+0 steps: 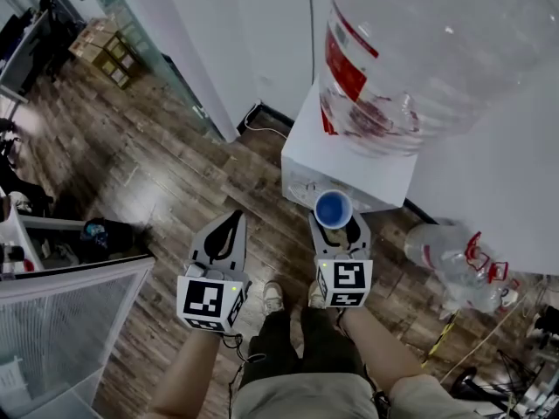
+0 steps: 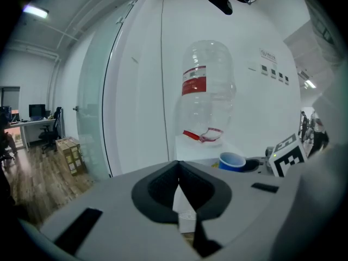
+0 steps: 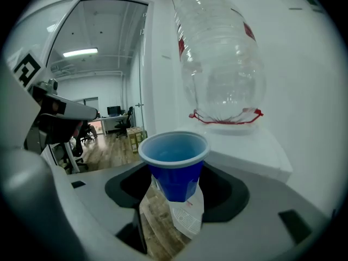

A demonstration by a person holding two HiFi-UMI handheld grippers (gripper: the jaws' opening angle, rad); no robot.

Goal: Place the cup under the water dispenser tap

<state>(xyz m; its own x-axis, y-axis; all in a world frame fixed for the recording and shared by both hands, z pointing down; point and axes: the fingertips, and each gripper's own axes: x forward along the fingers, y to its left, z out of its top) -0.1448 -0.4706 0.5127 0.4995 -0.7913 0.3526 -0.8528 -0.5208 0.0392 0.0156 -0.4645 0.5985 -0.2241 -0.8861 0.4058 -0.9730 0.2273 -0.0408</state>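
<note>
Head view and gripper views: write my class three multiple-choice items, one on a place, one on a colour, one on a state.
1. Where is the blue cup? A on the floor; B between the fingers of the right gripper; C on a desk.
2. The label on the water bottle is: A green; B red; C yellow.
3. The fingers of the left gripper are: A together, empty; B wide apart; C round a cup.
Answers: B, the fingers clasp the raised cup; B, a red band shows; A, the tips meet on nothing.
</note>
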